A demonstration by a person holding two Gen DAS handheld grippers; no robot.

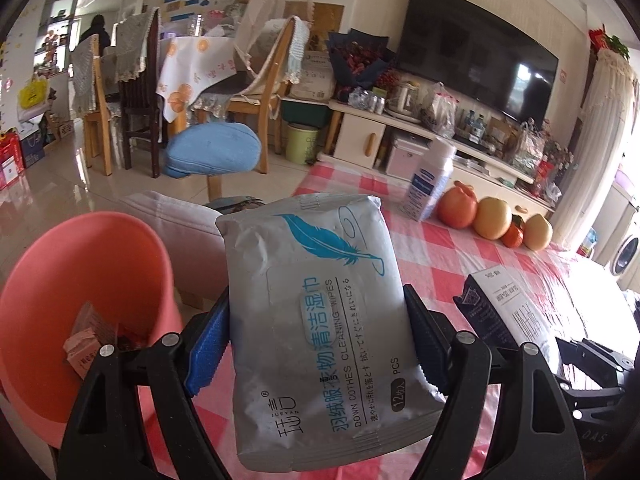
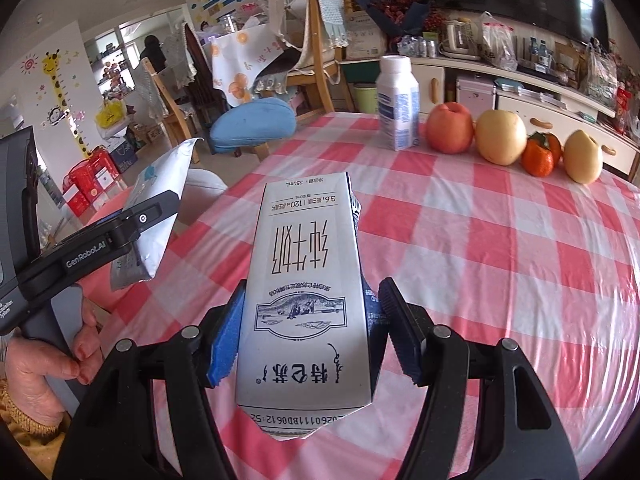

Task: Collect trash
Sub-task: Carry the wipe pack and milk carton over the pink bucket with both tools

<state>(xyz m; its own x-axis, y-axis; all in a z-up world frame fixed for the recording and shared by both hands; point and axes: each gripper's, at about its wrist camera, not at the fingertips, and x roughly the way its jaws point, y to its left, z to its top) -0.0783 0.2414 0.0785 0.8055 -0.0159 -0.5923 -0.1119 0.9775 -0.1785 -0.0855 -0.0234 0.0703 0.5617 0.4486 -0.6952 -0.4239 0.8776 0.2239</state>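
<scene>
Pink bin [image 1: 80,264] is waiting while the left gripper [image 1: 316,344] is squeezing the wipes pack [image 1: 316,320] and the right gripper [image 2: 308,332] is squeezing the milk carton [image 2: 304,292]; dropping the pack in looks next.

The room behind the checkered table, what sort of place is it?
Most likely a family living and dining room: a big television on a low cabinet, wooden dining chairs, and fruit on the checkered table.

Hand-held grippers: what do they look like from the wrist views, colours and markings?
Both hand-held grippers, left and right, have black plastic linkage arms with silver rivets and ridged pads, one blue, one dark. The left's body reads "GenRobot.AI" in white. A bare hand with red nails grips its grey handle.
</scene>
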